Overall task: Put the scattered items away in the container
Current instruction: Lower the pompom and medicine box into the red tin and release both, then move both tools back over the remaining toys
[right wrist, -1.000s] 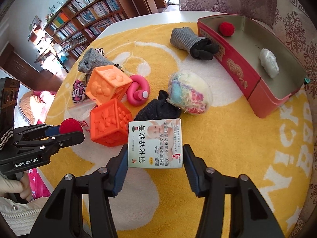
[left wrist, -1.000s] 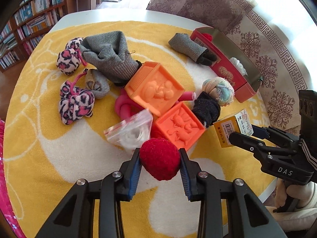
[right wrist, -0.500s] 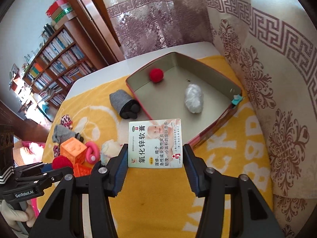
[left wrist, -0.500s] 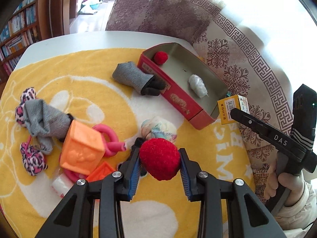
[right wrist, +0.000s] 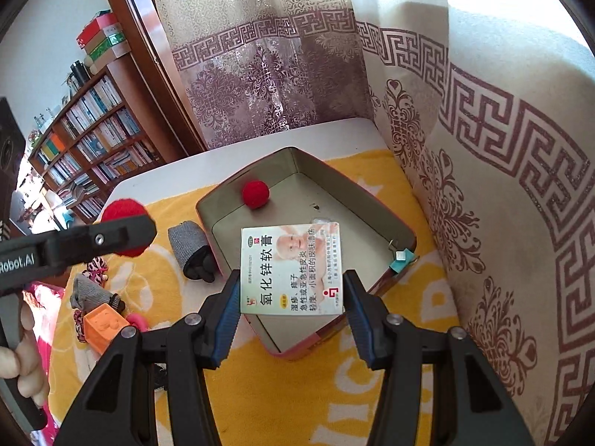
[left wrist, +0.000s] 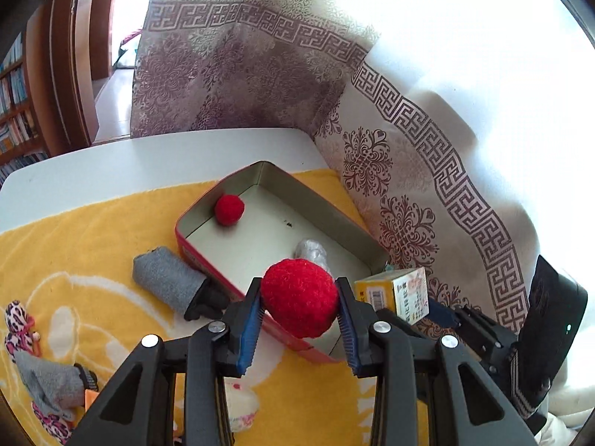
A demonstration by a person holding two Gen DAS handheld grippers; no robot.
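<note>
Both hands have swung from the scattered toys to above the red tin [left wrist: 208, 260]. The left gripper [left wrist: 300, 306] is pinching a red pompom [left wrist: 299, 297]; the right gripper [right wrist: 290, 299] is clamping a medicine box [right wrist: 290, 269], both tilting down.

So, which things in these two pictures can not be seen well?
- Crumpled silver foil lump in the red metal tin: left wrist view, half behind the held red woolly ball; right wrist view, nearly all behind the held white medicine box.
- Orange rubber cube: partly behind the right gripper.
- Leopard-print fabric toy: cut by the left view's edge.
</note>
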